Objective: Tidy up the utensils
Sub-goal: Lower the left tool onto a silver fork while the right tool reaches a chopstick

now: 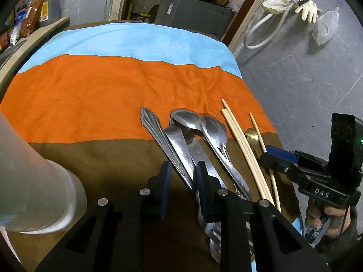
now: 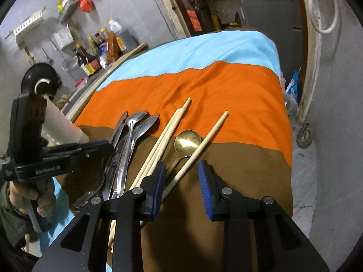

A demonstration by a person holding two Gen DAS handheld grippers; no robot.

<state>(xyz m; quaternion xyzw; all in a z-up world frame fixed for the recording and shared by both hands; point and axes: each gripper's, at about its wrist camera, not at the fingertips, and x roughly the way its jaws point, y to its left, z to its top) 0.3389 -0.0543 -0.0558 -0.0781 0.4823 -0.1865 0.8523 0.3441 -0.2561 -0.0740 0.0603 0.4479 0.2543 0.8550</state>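
Observation:
A pile of steel spoons (image 1: 199,124) and forks lies on the striped cloth (image 1: 102,90), with wooden chopsticks (image 1: 245,149) and a gold spoon (image 1: 252,136) to their right. My left gripper (image 1: 181,174) is open and empty, low over the steel handles. A frosted plastic cup (image 1: 34,192) stands at its left. In the right wrist view my right gripper (image 2: 183,176) is open and empty, over a single chopstick (image 2: 204,145) and the gold spoon (image 2: 187,140). The steel spoons (image 2: 136,127) lie left, near the left gripper (image 2: 99,147).
The cloth (image 2: 226,86) covers a table with a grey tiled floor (image 1: 306,79) on its right. A counter with sauce bottles (image 2: 90,56) runs along the left. A doorway with shelves and a grey cabinet (image 1: 195,11) is beyond the far edge.

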